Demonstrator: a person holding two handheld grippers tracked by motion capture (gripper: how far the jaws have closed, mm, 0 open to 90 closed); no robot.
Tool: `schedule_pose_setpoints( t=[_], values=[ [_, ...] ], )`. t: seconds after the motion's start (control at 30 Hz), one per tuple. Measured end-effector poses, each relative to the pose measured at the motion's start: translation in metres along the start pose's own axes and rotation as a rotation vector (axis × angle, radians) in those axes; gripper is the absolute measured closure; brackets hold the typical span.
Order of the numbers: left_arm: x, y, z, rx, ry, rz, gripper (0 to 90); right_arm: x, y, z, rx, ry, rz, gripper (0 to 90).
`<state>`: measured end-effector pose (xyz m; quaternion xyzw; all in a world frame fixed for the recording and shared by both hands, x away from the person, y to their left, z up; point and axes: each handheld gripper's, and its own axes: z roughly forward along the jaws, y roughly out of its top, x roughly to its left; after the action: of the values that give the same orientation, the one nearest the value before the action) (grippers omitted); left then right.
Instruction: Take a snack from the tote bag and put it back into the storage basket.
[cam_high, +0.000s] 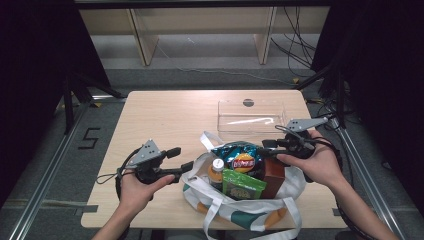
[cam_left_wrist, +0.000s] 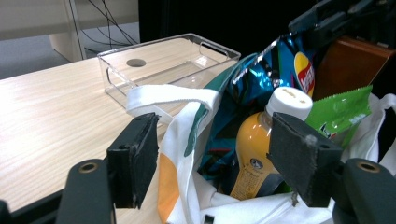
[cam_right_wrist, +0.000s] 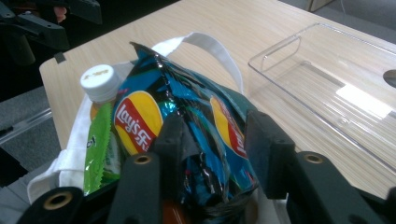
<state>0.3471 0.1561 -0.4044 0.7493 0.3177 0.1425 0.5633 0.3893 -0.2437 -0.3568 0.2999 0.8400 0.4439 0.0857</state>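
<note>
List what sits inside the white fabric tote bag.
The white fabric tote bag holds a blue crinkly chip bag, an orange drink bottle with white cap, a green foil pouch and a brown box. Anything beneath them is covered.

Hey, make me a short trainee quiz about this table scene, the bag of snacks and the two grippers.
1. What sits between the jaws of the right gripper? A) a mug B) the blue chip bag C) a banana
2. True or false: the clear bin stands inside the tote bag.
3. Fill the gap: the orange bottle in the tote bag has a ____ cap.

Key: 1 B. 2 false, the clear bin stands on the table beyond the tote bag. 3 white.
</note>
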Motion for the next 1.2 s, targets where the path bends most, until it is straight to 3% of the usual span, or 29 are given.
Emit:
schedule_pose_setpoints(
  t=[0.03, 0.07, 0.1, 0.13, 0.17, 0.27, 0.3, 0.33, 0.43, 0.47, 0.53, 0.57, 0.67, 0.77, 0.8, 0.9, 0.93, 1.07, 1.17, 1.2],
  values=[
    [0.000, -0.001, 0.001, 0.003, -0.001, -0.006, 32.6, -0.003, 0.000, 0.000, -0.002, -0.011, -0.028, 61.8],
    [0.000, -0.001, 0.002, -0.003, -0.011, -0.006, 32.6, -0.002, 0.001, 0.000, 0.020, 0.013, 0.008, 63.3],
    [-0.001, -0.001, 0.002, 0.005, 0.001, -0.011, 32.6, -0.004, 0.002, 0.000, 0.024, 0.016, -0.007, 63.7],
    [0.000, -0.001, 0.002, 0.007, -0.004, 0.000, 32.6, -0.002, 0.002, 0.002, 0.018, 0.012, 0.030, 64.0],
    [-0.001, -0.002, 0.002, 0.009, -0.003, -0.003, 32.6, -0.004, 0.004, 0.001, 0.044, 0.026, 0.016, 64.0],
    [-0.001, -0.002, 0.002, 0.009, -0.005, -0.002, 32.6, -0.007, 0.005, 0.001, 0.051, 0.030, -0.033, 64.4],
    [-0.001, -0.002, 0.002, 0.009, -0.005, -0.002, 32.6, -0.006, 0.005, 0.002, 0.059, 0.037, -0.003, 65.1],
    [-0.001, -0.002, 0.002, 0.008, -0.006, -0.002, 32.6, -0.009, 0.005, 0.002, 0.059, 0.043, -0.026, 65.9],
    [-0.001, -0.002, 0.002, 0.009, -0.003, -0.009, 32.7, -0.008, 0.003, 0.004, 0.053, 0.053, -0.012, 69.8],
    [-0.001, -0.002, 0.002, 0.009, -0.006, -0.003, 32.6, -0.010, 0.002, 0.003, 0.056, 0.061, -0.041, 70.4],
    [0.000, -0.002, 0.003, 0.012, -0.004, -0.003, 32.6, -0.010, 0.000, 0.004, 0.052, 0.059, -0.009, 73.0],
    [-0.001, -0.003, 0.004, 0.011, -0.004, -0.018, 32.6, -0.012, 0.000, 0.003, 0.055, 0.072, -0.024, 75.6],
    [-0.001, -0.003, 0.004, 0.012, -0.008, -0.003, 32.6, -0.015, 0.000, 0.001, 0.076, 0.090, -0.045, 83.4],
    [-0.001, -0.004, 0.005, 0.011, -0.015, -0.004, 32.7, -0.011, 0.000, 0.002, 0.062, 0.064, -0.043, 87.4],
    [-0.001, -0.003, 0.005, 0.010, -0.013, -0.004, 32.7, -0.012, 0.000, 0.001, 0.048, 0.049, -0.078, 88.5],
    [-0.001, -0.004, 0.004, 0.012, -0.003, -0.010, 32.7, -0.005, -0.002, -0.001, 0.044, 0.027, -0.070, 89.8],
    [0.000, -0.004, 0.004, 0.013, -0.005, -0.004, 32.7, -0.005, -0.003, -0.001, 0.032, 0.009, -0.091, 90.0],
    [0.000, -0.004, 0.005, 0.010, -0.015, -0.004, 32.7, 0.003, -0.006, -0.003, -0.033, -0.045, -0.096, 90.0],
    [-0.001, -0.004, 0.005, 0.017, -0.010, -0.003, 32.7, 0.007, -0.005, -0.007, -0.092, -0.069, -0.110, 90.0],
    [-0.002, -0.004, 0.006, 0.018, -0.007, -0.011, 32.7, 0.007, -0.005, -0.010, -0.084, -0.068, -0.108, 90.0]
  ],
)
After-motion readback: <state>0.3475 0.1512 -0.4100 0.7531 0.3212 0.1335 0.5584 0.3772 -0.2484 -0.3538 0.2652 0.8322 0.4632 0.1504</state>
